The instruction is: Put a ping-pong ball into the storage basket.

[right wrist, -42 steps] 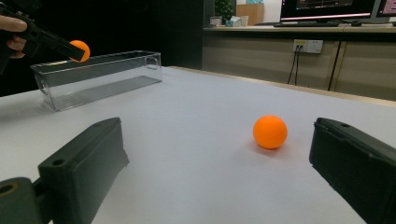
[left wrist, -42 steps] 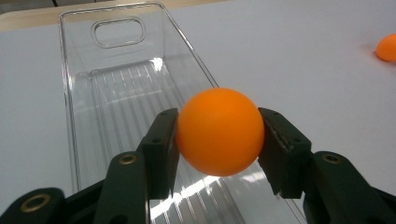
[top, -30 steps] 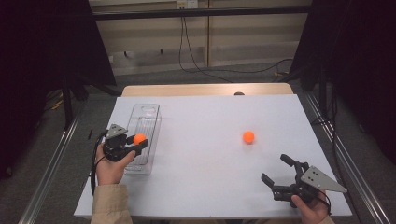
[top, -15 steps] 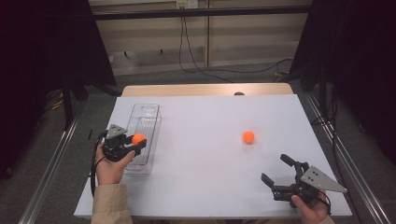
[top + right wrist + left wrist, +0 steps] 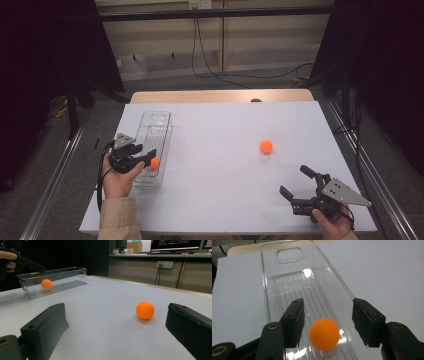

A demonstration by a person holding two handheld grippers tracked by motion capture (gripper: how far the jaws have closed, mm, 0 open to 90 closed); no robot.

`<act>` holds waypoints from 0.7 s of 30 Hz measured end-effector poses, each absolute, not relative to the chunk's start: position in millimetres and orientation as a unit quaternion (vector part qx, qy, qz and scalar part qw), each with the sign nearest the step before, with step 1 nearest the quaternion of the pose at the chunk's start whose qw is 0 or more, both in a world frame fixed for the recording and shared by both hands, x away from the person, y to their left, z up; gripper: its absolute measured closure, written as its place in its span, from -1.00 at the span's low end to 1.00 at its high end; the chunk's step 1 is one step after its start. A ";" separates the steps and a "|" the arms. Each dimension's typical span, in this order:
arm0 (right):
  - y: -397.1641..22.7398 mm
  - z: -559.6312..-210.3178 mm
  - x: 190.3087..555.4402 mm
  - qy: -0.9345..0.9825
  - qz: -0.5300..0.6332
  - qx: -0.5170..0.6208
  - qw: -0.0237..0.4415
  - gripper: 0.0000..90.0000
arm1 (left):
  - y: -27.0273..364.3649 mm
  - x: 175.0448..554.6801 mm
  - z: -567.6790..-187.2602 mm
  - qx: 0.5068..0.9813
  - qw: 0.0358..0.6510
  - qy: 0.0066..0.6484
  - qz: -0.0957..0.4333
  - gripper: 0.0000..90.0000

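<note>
My left gripper (image 5: 145, 159) hovers over the near end of a clear plastic bin (image 5: 159, 125) at the table's left. Its jaws have just been opening, and an orange ball (image 5: 324, 334) sits between and below them with a gap on each side, down inside the bin (image 5: 289, 255). The left gripper (image 5: 328, 305) is open. A second orange ball (image 5: 266, 146) rests on the white table right of centre. My right gripper (image 5: 294, 180) stands open near the front right edge, pointing at that ball (image 5: 145, 310), which lies well ahead of its jaws (image 5: 117, 308).
The white table (image 5: 220, 120) runs back to a wooden strip at its far edge. Metal rails flank both sides. In the right gripper view the bin (image 5: 65, 277) with its ball (image 5: 46, 284) stands far off to the left.
The left jaws have parted and the orange ball has dropped from between them down into the bin. Neither hand has shifted.
</note>
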State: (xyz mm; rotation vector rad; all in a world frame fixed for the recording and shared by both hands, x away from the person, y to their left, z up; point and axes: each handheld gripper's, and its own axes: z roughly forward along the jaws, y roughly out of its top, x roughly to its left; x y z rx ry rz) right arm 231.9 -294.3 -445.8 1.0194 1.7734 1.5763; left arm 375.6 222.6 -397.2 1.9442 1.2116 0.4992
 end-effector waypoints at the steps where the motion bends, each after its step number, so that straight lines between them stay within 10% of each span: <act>1: -294.3 -445.8 231.9 0.660 0.587 0.379 0.276 -0.94 | 222.5 375.5 -396.9 0.763 0.389 0.476 0.197 -0.07; 21: -294.8 -445.6 231.8 0.660 0.587 0.379 0.277 -0.94 | 197.5 370.4 -385.6 0.766 0.415 0.459 0.176 -0.44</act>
